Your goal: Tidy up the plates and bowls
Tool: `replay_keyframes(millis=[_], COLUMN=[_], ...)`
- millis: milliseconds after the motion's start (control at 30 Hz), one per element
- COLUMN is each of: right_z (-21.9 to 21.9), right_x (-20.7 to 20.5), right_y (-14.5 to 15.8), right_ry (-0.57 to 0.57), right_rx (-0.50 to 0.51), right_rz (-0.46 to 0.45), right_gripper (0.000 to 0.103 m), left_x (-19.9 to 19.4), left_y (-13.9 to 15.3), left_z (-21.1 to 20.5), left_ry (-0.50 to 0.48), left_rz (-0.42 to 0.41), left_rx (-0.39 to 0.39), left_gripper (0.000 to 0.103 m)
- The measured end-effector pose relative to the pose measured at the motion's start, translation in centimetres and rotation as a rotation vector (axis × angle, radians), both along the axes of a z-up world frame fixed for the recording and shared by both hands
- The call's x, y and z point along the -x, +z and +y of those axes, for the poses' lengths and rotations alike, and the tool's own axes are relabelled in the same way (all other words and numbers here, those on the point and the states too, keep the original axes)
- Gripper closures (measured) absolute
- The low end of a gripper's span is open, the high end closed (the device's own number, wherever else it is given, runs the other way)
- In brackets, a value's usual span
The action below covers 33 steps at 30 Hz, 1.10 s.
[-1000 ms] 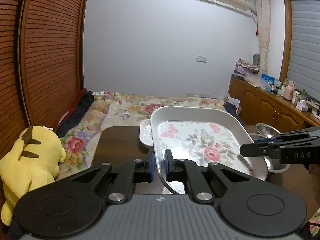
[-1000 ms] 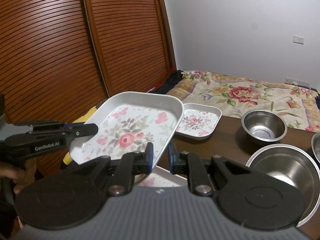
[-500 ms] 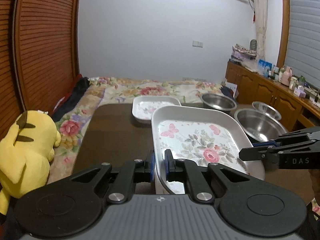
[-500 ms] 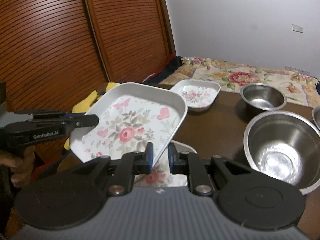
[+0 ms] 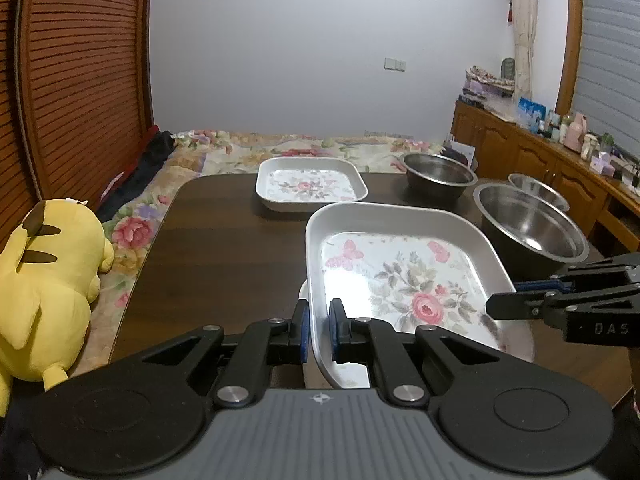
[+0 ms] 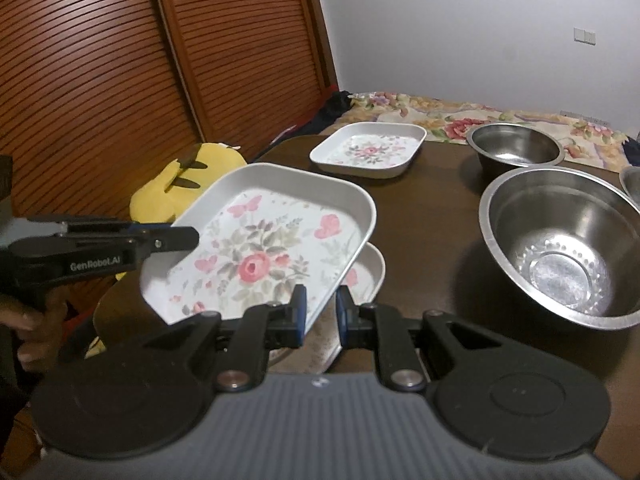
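1. The big flowered plate (image 6: 256, 252) hangs in the air above the near part of the table (image 5: 224, 248), tilted, its far corner higher than the edge by the right tool. Under it lies a second flowered plate (image 6: 366, 276), mostly hidden, which looks like the place it is meant to land.

2. The left tool (image 5: 318, 332) is clamped narrow on the plate's near rim, and the right tool (image 6: 320, 316) is clamped narrow on the opposite rim. Both grips catch only a thin lip of smooth wall, so I judge a slip likely if either hand twists or pulls outward.

3. If one side lets go before the plate is seated, the free edge would drop and knock the plate beneath, perhaps skidding it toward the table's near edge.

4. If the plate comes down tilted or off-centre, a corner may ride on the lower rim and it will rock instead of nesting.

5. The large steel bowl (image 6: 564, 248) stands just beside on the right; a sideways drift could clip its rim. A smaller steel bowl (image 6: 516, 150) and a small flowered plate (image 6: 370, 150) sit farther back, well apart from the landing spot.

6. The yellow plush toy (image 5: 48, 292) lies on the bed (image 5: 168, 184), off the table's left edge, out of harm's way.
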State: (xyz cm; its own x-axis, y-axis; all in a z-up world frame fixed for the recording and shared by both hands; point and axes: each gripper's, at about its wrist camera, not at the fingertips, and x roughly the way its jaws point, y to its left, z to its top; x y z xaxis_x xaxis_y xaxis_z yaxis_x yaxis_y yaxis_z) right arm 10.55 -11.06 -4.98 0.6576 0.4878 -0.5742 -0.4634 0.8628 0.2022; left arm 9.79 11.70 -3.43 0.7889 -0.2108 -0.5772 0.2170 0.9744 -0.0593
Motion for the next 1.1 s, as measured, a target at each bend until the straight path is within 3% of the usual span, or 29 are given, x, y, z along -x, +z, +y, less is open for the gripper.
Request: replay_keyframes(millis=[1100], right_z=[0.5], right_x=[0.4], right_y=[-1.9], right_ry=[-0.040], right_rx=[0.011], right_rz=[-0.031], right_gripper=[0.085], left_x=[-0.8], left_y=[-2.7], left_z=[-0.8], left_ry=[0.018], left_rz=[0.049], left_rx=[-0.030], left_gripper=[0.092])
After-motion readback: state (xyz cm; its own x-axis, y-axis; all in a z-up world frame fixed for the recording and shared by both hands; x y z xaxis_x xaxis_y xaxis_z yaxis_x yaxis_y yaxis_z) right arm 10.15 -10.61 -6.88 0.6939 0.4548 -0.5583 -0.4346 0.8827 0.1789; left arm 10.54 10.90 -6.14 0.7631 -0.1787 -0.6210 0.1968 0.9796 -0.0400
